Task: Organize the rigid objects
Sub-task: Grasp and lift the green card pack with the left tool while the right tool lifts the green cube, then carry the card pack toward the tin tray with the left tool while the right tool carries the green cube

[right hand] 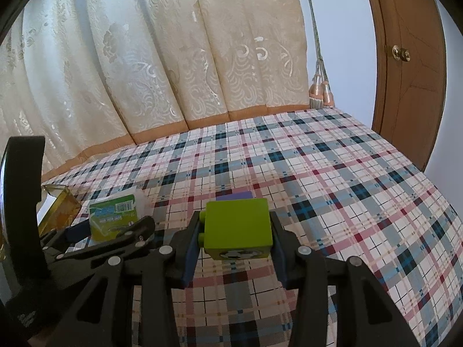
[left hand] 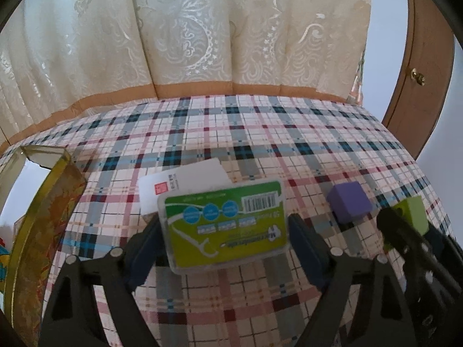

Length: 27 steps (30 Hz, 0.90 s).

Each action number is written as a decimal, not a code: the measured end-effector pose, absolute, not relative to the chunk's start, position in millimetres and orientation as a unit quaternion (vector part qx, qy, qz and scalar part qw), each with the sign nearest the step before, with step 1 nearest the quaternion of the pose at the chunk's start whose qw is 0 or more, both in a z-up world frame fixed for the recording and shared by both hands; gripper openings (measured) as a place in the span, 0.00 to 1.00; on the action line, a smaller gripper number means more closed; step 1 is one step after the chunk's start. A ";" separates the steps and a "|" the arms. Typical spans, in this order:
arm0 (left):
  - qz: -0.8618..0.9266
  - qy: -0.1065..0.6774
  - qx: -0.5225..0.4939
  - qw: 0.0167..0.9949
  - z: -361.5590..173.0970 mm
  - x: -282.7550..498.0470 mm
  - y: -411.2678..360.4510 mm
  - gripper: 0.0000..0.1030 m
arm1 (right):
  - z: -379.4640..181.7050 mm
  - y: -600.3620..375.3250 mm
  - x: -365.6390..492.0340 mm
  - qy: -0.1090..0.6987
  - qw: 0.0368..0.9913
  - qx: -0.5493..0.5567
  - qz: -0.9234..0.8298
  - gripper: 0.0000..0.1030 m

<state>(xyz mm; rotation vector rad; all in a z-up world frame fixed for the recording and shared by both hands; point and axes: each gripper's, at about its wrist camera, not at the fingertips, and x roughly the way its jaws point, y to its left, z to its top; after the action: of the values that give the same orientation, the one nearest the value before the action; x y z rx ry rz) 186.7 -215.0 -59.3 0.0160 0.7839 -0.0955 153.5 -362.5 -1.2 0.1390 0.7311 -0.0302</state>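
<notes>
Progress looks early imo. Left hand-held gripper (left hand: 225,231) is clamped on the floss box (left hand: 225,225), right hand-held gripper (right hand: 235,231) grips the green block (right hand: 237,228), both just above the bench (right hand: 332,179). Purple cube (left hand: 348,204) and white card (left hand: 185,183) lie loose; gold tin (left hand: 43,217) at left prob the destination.

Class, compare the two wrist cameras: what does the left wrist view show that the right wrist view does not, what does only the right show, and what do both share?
Only the left wrist view shows the white card behind the floss box and the purple cube's full shape. Only the right wrist view shows the curtain tassels and the football print on the green block, plus the block clamped in the right gripper. Both show the floss box between the left gripper's fingers, the green block, the gold tin, plaid cloth, curtain and door.
</notes>
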 end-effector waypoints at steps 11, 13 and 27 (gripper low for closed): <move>-0.057 0.338 -0.011 0.939 -48.6 146.4 -167.0 0.82 | 5.2 -357.6 147.4 0.334 0.941 0.053 -0.017 0.44; -0.060 0.332 -0.011 0.941 -47.2 141.3 -161.6 0.82 | 6.1 -355.6 146.6 0.331 0.942 0.048 -0.018 0.44; -0.062 0.274 0.008 0.960 -34.4 101.7 -141.8 0.82 | 21.8 -316.8 117.8 0.262 0.965 0.013 -0.005 0.44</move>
<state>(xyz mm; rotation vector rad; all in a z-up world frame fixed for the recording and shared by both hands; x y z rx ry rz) 101.7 -141.8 -34.4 0.0172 0.5559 -0.1266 117.8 -316.8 21.8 0.0264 0.5294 -0.0101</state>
